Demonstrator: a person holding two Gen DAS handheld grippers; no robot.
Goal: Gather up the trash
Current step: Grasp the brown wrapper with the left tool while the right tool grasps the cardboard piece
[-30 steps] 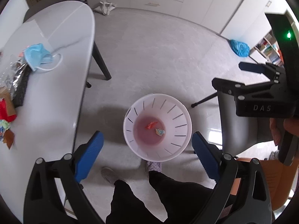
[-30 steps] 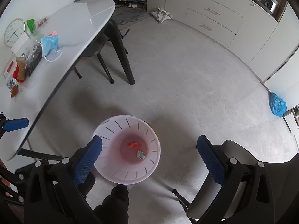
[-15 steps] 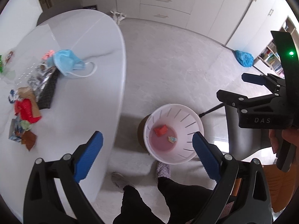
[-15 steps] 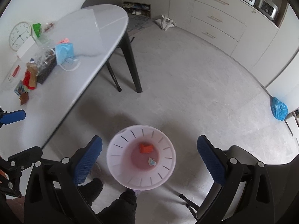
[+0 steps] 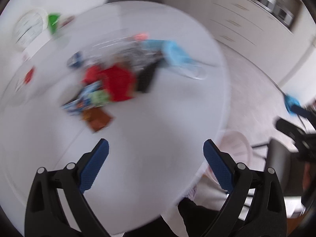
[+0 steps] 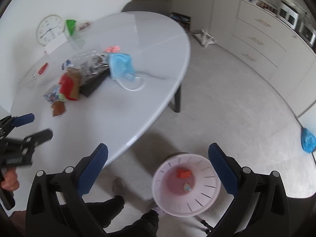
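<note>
A pile of trash lies on the white table (image 6: 126, 106): a red wrapper (image 6: 68, 86), a brown scrap (image 6: 58, 108), a blue face mask (image 6: 121, 65) and a dark foil bag (image 6: 94, 81). The left wrist view is blurred but shows the red wrapper (image 5: 116, 83) and mask (image 5: 175, 56). The pale pink bin (image 6: 186, 184) stands on the floor and holds a red piece (image 6: 183, 172). My left gripper (image 5: 156, 148) is open and empty above the table. My right gripper (image 6: 157, 154) is open and empty above the bin and the table's edge.
A wall clock (image 6: 50, 29) and a green item (image 6: 71, 26) sit at the table's far side. A grey chair (image 6: 147, 5) stands behind the table. A blue bag (image 6: 308, 140) lies on the floor at the right. Cabinets (image 6: 260, 39) line the back wall.
Both grippers have swung left from over the bin toward the table. The left one now hangs over the tabletop near the trash pile. Both stay open and empty.
</note>
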